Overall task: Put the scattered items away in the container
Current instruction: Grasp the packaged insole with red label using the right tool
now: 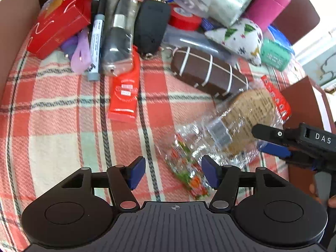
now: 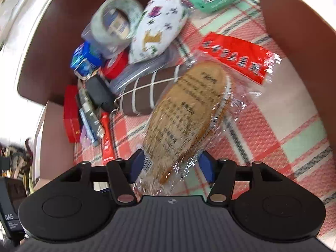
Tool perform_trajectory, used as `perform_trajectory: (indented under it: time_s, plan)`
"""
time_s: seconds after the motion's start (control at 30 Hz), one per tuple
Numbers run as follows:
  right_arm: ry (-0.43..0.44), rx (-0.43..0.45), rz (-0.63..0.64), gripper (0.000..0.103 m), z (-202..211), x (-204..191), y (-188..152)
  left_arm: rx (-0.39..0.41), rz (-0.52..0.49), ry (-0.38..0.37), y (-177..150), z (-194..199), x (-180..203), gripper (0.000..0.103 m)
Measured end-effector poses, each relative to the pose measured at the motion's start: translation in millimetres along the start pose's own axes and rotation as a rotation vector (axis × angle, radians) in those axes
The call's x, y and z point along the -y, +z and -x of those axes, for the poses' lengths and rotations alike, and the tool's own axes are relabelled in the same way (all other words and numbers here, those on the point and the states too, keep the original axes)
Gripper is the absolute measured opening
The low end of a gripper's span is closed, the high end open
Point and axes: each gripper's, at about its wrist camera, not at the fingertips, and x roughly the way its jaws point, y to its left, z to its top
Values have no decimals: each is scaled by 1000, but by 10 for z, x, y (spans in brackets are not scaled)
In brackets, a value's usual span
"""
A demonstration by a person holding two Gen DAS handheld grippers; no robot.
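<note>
A cardboard box point(image 1: 12, 31) lined with plaid cloth point(image 1: 63, 126) holds the items. My left gripper point(image 1: 173, 172) is open just above the cloth. A small clear packet with red and green print point(image 1: 189, 174) lies between its fingers, close to the right pad. My right gripper point(image 2: 171, 167) is open too, and its fingers reach in from the right edge of the left wrist view point(image 1: 271, 140). A brown oval pad in clear wrap with a red header point(image 2: 184, 109) lies loose between the right pads, also visible from the left wrist point(image 1: 247, 117).
Packed along the far side are a red carton point(image 1: 61, 21), a marker point(image 1: 96, 37), a black case point(image 1: 151, 25), red tape point(image 1: 184, 17), a brown striped case point(image 1: 210, 71), a patterned pouch point(image 1: 241, 35), a pink bottle point(image 1: 271, 2) and a red sachet point(image 1: 125, 92). Box walls point(image 2: 294, 21) rise all round.
</note>
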Motion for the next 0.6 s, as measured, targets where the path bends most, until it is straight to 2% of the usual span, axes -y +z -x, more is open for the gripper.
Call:
perform_trajectory:
  time_s: [0.1,0.23,0.33,0.4,0.6]
  plan:
    - [-26,11,-41,70,-29,88,50,-2,-20,-27,110,-43,48,74]
    - [-37,27,-60,71,-36,168,119,-20,-113,-64,275,-170,221,78]
    - [-40,32,-80,72,-64,206,161,-47,-143,-78,393,-328,309,78]
    - [-42,37,-95,72,-84,228,185,-67,-139,-91,451,-404,332,79]
    - [-50,39,-133,74,-122,312,233,-63,-137,-145,547,-416,343,84]
